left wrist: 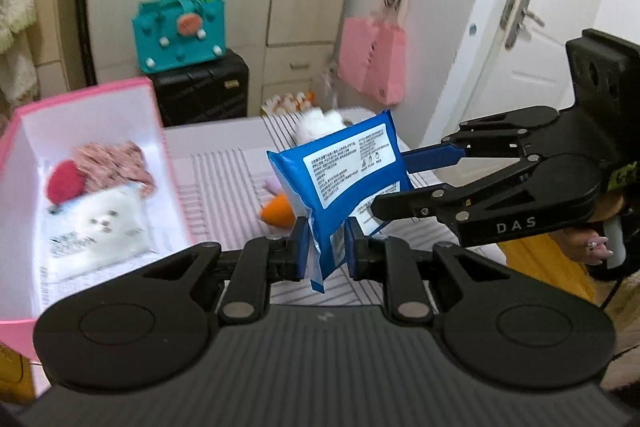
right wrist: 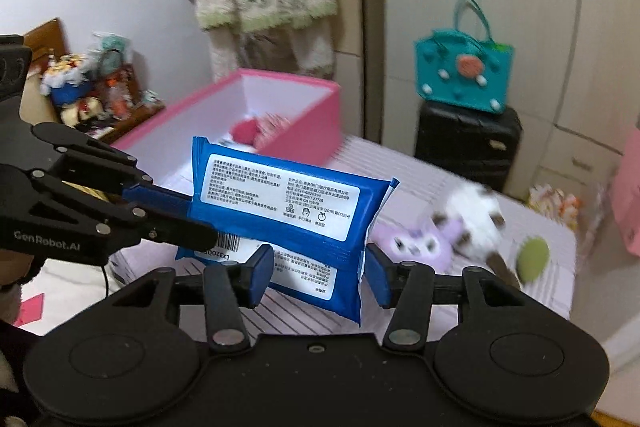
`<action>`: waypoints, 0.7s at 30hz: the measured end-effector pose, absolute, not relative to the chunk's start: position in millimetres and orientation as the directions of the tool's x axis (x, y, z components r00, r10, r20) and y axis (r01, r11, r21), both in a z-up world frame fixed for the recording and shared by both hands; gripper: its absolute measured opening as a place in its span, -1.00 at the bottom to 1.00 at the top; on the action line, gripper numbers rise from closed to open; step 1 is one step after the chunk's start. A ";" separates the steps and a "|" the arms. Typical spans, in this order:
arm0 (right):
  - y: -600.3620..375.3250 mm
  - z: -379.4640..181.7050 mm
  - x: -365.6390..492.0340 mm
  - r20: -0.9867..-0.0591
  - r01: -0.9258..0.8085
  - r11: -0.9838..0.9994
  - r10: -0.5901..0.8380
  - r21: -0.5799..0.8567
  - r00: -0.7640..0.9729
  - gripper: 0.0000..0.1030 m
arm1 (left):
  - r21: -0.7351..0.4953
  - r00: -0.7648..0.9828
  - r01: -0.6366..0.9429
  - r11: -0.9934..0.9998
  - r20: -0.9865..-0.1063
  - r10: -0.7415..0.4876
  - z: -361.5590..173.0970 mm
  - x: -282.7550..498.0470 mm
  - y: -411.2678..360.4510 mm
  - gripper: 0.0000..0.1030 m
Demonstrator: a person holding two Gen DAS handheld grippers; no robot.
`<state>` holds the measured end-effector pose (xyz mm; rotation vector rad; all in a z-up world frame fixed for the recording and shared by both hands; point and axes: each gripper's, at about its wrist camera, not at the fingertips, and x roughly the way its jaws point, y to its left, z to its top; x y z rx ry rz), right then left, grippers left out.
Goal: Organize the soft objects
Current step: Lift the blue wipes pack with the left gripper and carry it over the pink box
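A blue wipes pack (left wrist: 344, 179) hangs in the air above the striped bed. My left gripper (left wrist: 326, 247) is shut on its lower edge. My right gripper (left wrist: 396, 183) reaches in from the right and holds the pack's side. In the right wrist view the pack (right wrist: 280, 203) fills the middle, my right gripper (right wrist: 318, 273) has its fingers on both sides of the pack, and the left gripper (right wrist: 188, 215) holds the left end. A pink box (left wrist: 24, 115) to the left holds a red ball (left wrist: 66, 183), patterned cloth and a white packet.
On the bed lie an orange plush (left wrist: 278, 213), a white plush (left wrist: 318, 125), a purple plush (right wrist: 420, 243) and a green ball (right wrist: 532, 259). A teal bag (left wrist: 180, 31) sits on a black suitcase (left wrist: 204, 91). A pink bag (left wrist: 372, 59) hangs on the wall.
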<state>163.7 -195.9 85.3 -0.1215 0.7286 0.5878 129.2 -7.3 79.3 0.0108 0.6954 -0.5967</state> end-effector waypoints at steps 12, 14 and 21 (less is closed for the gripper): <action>-121.0 119.9 199.3 -0.596 -0.639 0.765 0.550 0.080 0.584 0.22 | -0.209 0.705 0.422 0.882 -0.536 -0.464 110.8 136.7 76.6 -0.65; -110.6 124.4 205.6 -0.581 -0.658 0.749 0.573 0.084 0.578 0.23 | -0.233 0.717 0.407 0.883 -0.518 -0.467 113.4 137.9 92.5 -0.65; -69.8 119.6 243.2 -0.605 -0.713 0.691 0.621 0.120 0.499 0.19 | -0.213 0.758 0.301 0.930 -0.538 -0.369 111.9 173.2 134.2 -0.65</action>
